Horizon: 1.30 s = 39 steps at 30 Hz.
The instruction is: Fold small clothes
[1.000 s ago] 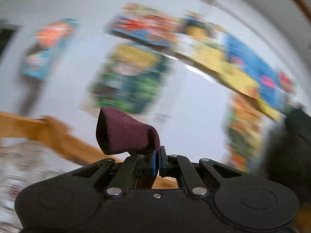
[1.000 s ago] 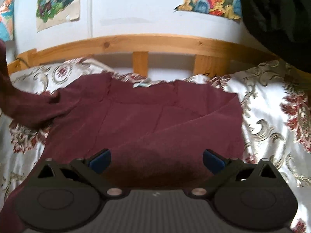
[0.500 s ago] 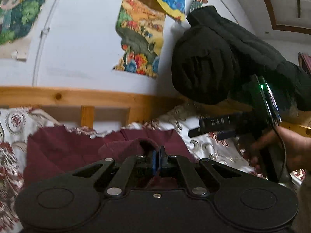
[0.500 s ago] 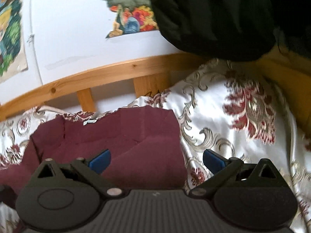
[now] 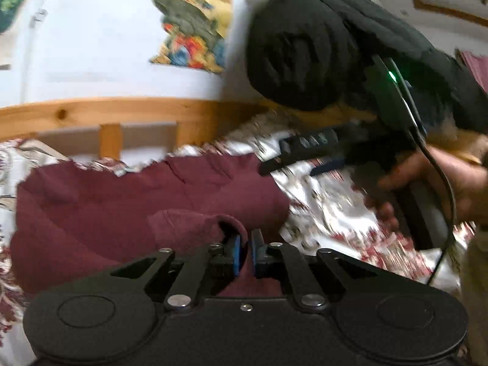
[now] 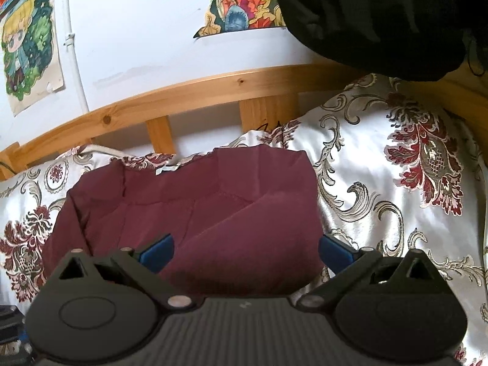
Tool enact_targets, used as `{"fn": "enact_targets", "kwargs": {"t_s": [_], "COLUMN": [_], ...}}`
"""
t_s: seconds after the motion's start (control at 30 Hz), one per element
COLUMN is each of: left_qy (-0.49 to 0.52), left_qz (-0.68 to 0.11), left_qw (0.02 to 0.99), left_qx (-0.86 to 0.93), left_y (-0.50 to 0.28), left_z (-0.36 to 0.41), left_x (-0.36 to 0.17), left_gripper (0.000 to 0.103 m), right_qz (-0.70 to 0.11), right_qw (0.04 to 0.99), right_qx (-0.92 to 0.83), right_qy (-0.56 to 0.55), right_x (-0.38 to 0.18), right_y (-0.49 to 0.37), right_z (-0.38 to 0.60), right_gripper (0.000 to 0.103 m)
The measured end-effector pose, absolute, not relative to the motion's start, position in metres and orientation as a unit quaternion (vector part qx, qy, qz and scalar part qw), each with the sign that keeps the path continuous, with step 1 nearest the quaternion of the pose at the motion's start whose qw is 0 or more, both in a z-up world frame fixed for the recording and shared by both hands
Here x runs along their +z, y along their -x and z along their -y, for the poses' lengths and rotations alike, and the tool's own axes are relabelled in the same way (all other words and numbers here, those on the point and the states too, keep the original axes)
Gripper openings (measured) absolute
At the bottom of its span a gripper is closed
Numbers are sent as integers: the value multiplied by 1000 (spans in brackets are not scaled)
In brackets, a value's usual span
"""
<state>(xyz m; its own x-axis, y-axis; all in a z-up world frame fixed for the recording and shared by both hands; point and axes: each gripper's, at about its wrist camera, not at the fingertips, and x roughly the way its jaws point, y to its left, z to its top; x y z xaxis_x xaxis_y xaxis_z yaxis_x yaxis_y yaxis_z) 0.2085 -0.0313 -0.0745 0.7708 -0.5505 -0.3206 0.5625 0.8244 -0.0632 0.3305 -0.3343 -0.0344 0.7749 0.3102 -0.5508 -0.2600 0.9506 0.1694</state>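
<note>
Maroon shirt point(image 6: 195, 213) lies partly folded on a bed, and both tools are right over its near edge. The left hand-held gripper point(image 5: 244, 251) has its blue pads almost together, with a bunched fold of the shirt's cloth point(image 5: 195, 225) pinched at their tips; whether the grip is firm or just loosening is hard to tell through the blur. That fold sits on top of the shirt's body, directly ahead of the left tool. The right hand-held gripper point(image 6: 244, 251) is spread wide and holds nothing, hovering over the shirt's near right corner, one pad above cloth and the other beyond the shirt's right edge, above the bedspread. The shirt's long axis runs away from both tools toward the headboard, collar end farthest. The left tool is the one in contact, so the next laying-down likely falls to it. Beneath is a glossy white bedspread point(image 6: 381, 183) with red and gold scrolls. Behind stand a pine headboard point(image 6: 213, 87), a white wall with colourful posters point(image 6: 29, 48), and a black jacket point(image 6: 381, 15) hanging at the right.
</note>
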Motion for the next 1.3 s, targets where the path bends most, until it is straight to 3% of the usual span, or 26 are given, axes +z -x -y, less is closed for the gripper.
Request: {"fn": "enact_targets", "kwargs": {"t_s": [0.23,0.3,0.4,0.67,0.77,0.93,1.0,1.1,1.17,1.3], "left_qy": [-120,-117,-81,6,44,122,164,185,174,153], "left_qz": [-259,-266,-255,-256,-267,-342,-368,-380,-381,-389], "left_qw": [885,882,887,896,921,925,912,904,907,907], "left_qx": [-368,-370,-375,-362,-280,-107,-77,-58,-52,-47], "left_y": [-209,-208,-204,-210,-223,-251,-257,-262,-261,-262], "left_z": [59,57,45,15,-5,-47,-62,-71,-71,-65], "left_x": [-95,-94,-82,-60,-58,-75,-83,-87,-86,-85], "left_gripper": [34,57,84,89,95,95,94,94,94,94], "right_qz": [-320,-332,-350,-386,-432,-481,-481,-469,-457,-434], "right_qw": [934,928,920,897,872,842,837,832,827,814], "right_qx": [152,159,170,212,228,245,255,280,296,336], "right_qy": [-51,-53,-48,-26,-24,22,50,101,137,190], "right_x": [-40,-43,-51,-69,-83,-100,-100,-97,-94,-86], "right_y": [-336,-337,-339,-335,-335,-319,-308,-287,-272,-244], "right_z": [337,336,331,308,300,289,287,283,280,276], "right_gripper": [103,103,103,103,103,100,91,64,26,9]}}
